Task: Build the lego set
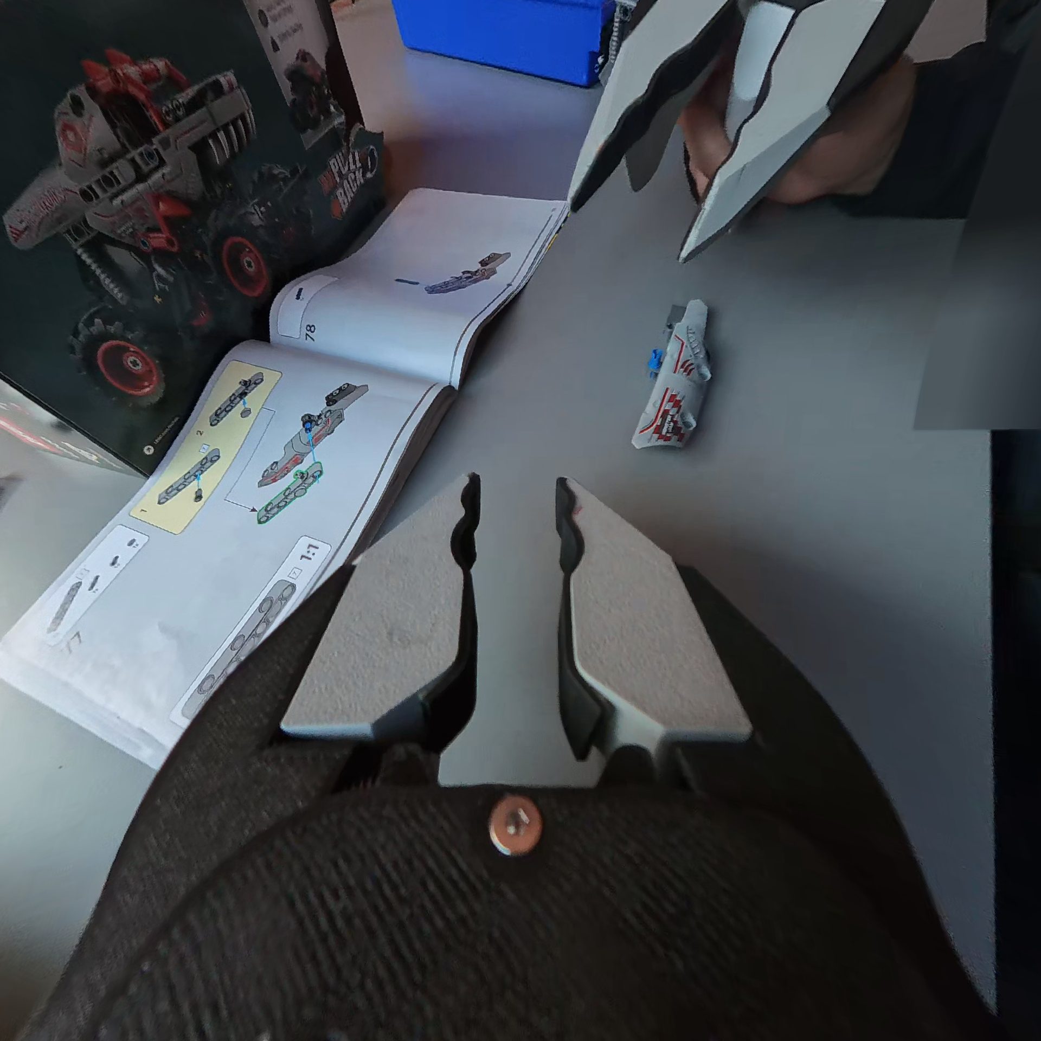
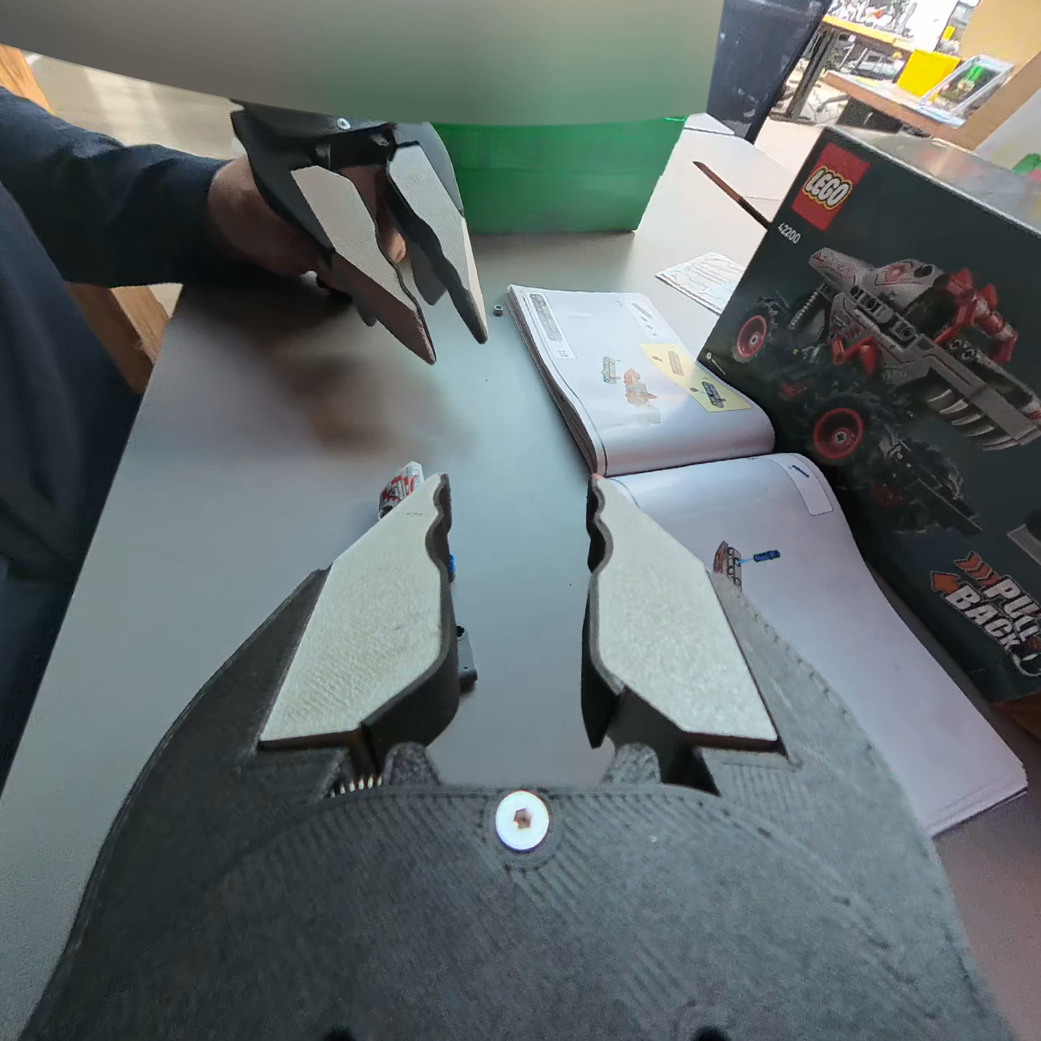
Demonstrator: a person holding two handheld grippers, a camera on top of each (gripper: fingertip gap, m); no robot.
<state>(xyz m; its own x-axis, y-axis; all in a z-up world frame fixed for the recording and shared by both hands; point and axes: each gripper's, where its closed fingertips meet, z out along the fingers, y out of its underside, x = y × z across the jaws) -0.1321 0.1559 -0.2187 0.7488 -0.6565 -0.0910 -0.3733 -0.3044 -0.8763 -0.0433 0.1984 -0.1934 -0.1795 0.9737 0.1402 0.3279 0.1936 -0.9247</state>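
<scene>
1. Smooth matte grey counter (image 1: 788,619), lit from one side, with a workshop space and more benches blurred in the far background of the right wrist view
2. One lego sub-assembly (image 1: 673,378) flat on the counter: a curved light-grey panel with red-and-white checker stickers and a small blue pin at its side; well apart from the left gripper, partly hidden behind the right gripper's finger in the right wrist view (image 2: 401,485)
3. One instruction booklet (image 1: 315,450), open, glossy white pages bowed up at the spine, just beside the sub-assembly's patch of counter
4. One dark cardboard box (image 1: 141,225) printed with a grey-and-red monster truck, standing upright behind the booklet and touching its far edge
5. Two plastic bins at the back: one blue bin (image 1: 501,39), one green bin (image 2: 552,174)
6. One tiny dark ring-shaped piece (image 2: 498,308) by the booklet's corner; one white sticker sheet (image 2: 701,279) farther back
7. Left gripper (image 1: 517,481): black ribbed printed body, pale grainy finger plates with wavy dark pads, spread apart, nothing between them, above bare counter
8. Right gripper (image 2: 518,489): same build, spread wide, empty, held in a hand (image 1: 833,146) with a dark sleeve
</scene>
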